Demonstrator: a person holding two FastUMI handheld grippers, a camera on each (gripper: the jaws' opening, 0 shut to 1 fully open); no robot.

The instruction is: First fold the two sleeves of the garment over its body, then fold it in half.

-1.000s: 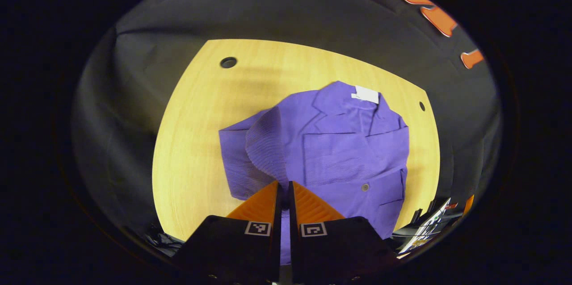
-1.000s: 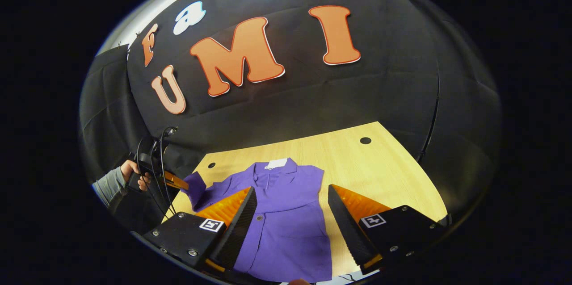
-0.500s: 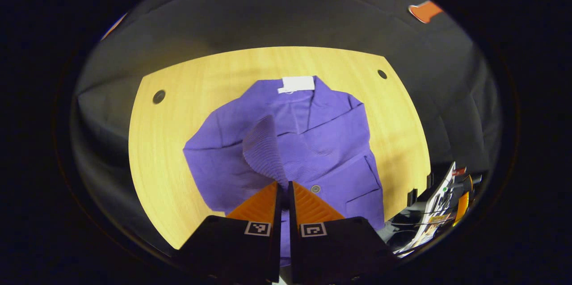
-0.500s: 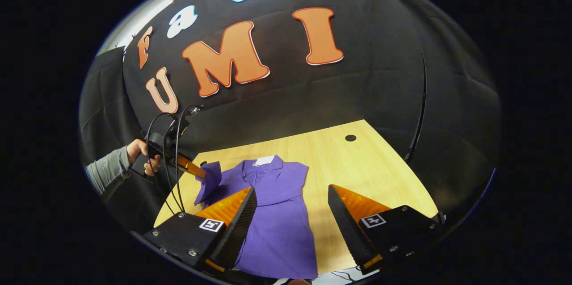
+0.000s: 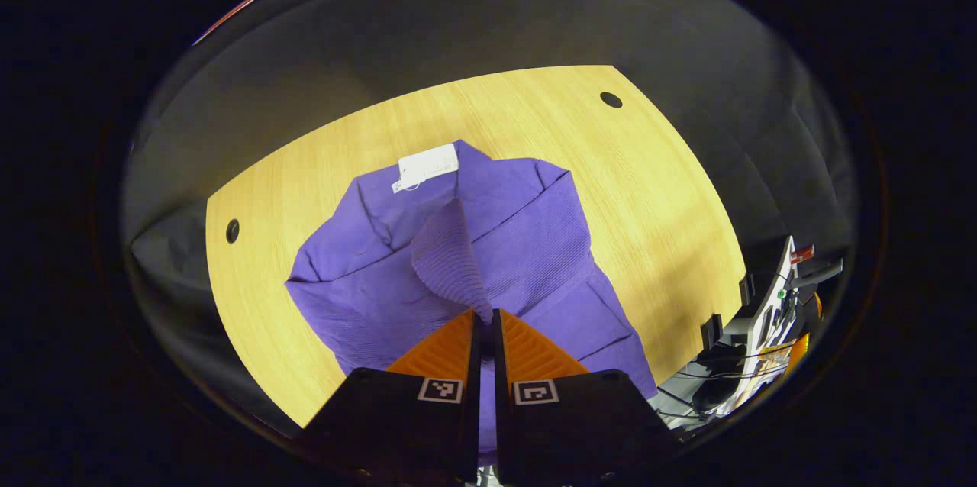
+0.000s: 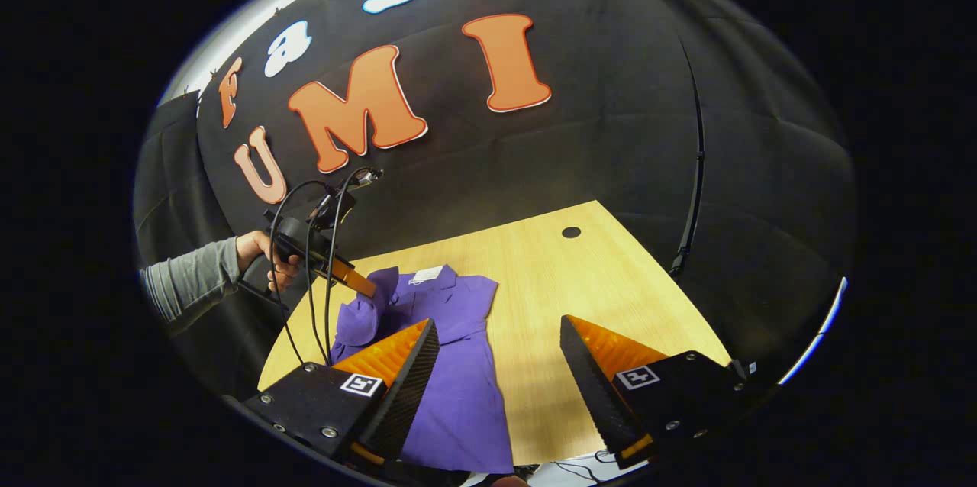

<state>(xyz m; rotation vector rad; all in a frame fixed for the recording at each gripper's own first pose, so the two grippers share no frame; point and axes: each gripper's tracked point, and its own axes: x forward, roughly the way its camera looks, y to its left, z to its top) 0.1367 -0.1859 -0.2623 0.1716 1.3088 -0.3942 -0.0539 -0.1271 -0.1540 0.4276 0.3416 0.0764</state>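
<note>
Sleeve carried further over garment, pinched in left gripper

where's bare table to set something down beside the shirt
Bare wood lies between the purple shirt and the table's right edge, by the open right gripper. The far strip is free too. It is crowded where the left gripper holds up the sleeve.

In the left gripper view, the left gripper sits at the bottom centre of the frame, its two fingers pressed together on the ribbed cuff of a purple sleeve. The sleeve rises from the fingertips toward mid-frame, lifted over the body of the purple jacket. The jacket lies on a light wooden table, its white collar label above centre. Cabled equipment shows at the right edge.
</note>
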